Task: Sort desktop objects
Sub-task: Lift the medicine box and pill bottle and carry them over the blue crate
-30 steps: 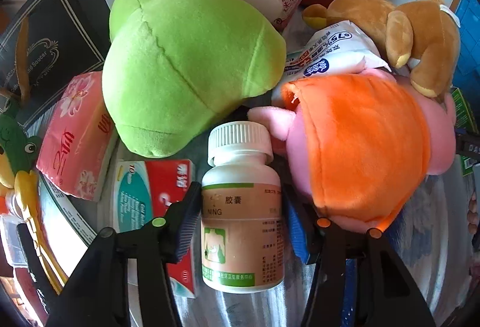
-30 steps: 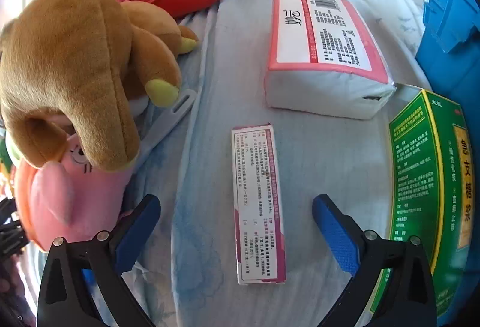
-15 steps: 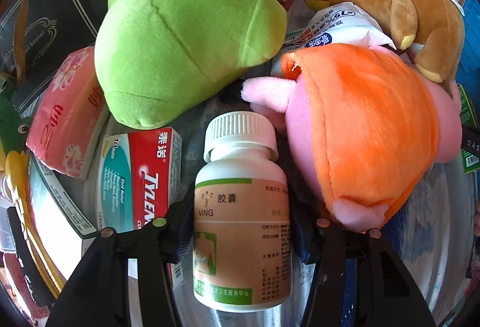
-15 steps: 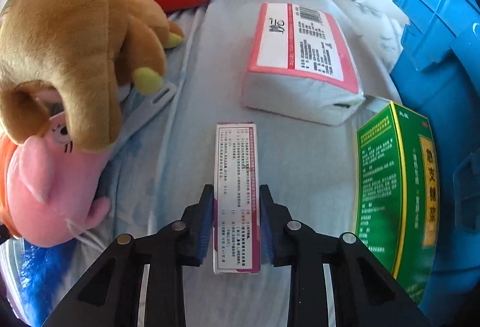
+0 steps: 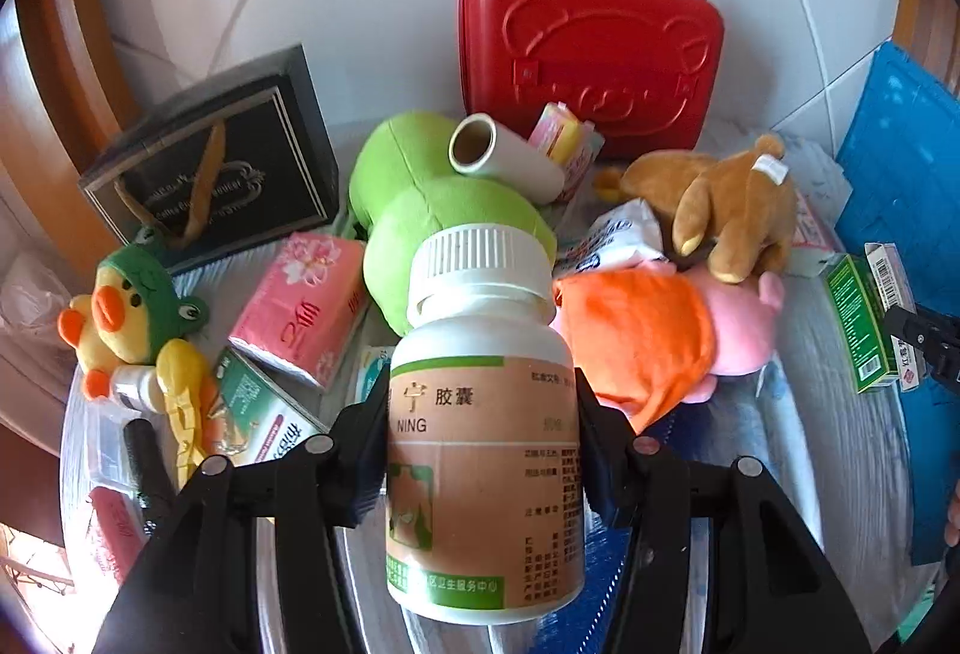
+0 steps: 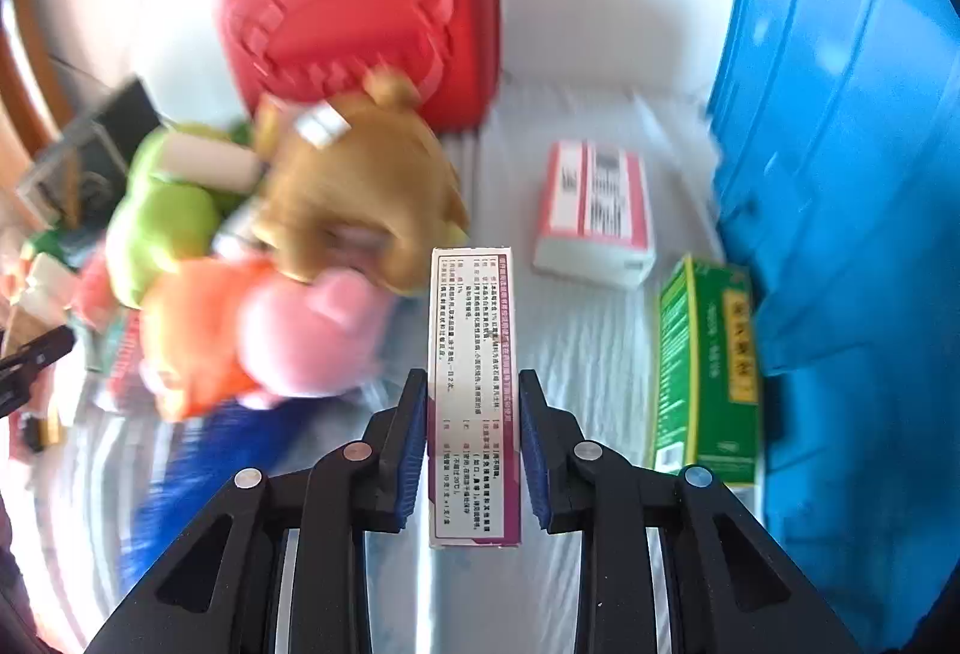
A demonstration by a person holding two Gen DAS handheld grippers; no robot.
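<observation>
Both grippers are angled steeply downward over a cluttered table (image 5: 798, 450), and each is raised above the surface with its load clear of the cloth.

The left gripper (image 5: 480, 450) is clenched partway on a white pill bottle (image 5: 483, 444); the bottle's tan-labelled body is pressed between the two pads, its ribbed cap pointing away from the camera. Below and beyond it a green plush (image 5: 432, 210), an orange-and-pink plush (image 5: 654, 330), a brown bear (image 5: 726, 210) and a pink tissue pack (image 5: 300, 300) are seen, with a red case (image 5: 591, 36) standing upright at the back near the tiled wall.

The right gripper (image 6: 474, 432) is closed to a narrow gap on a slim medicine box (image 6: 474, 390), which is held lengthwise between the blue pads, its printed face up. The background is blurred there. A white-and-pink packet (image 6: 597, 216) lies on the cloth beyond, a green box (image 6: 708, 366) is just beside a blue crate (image 6: 840, 234) at the right, and the plush pile is seen at the left.
</observation>
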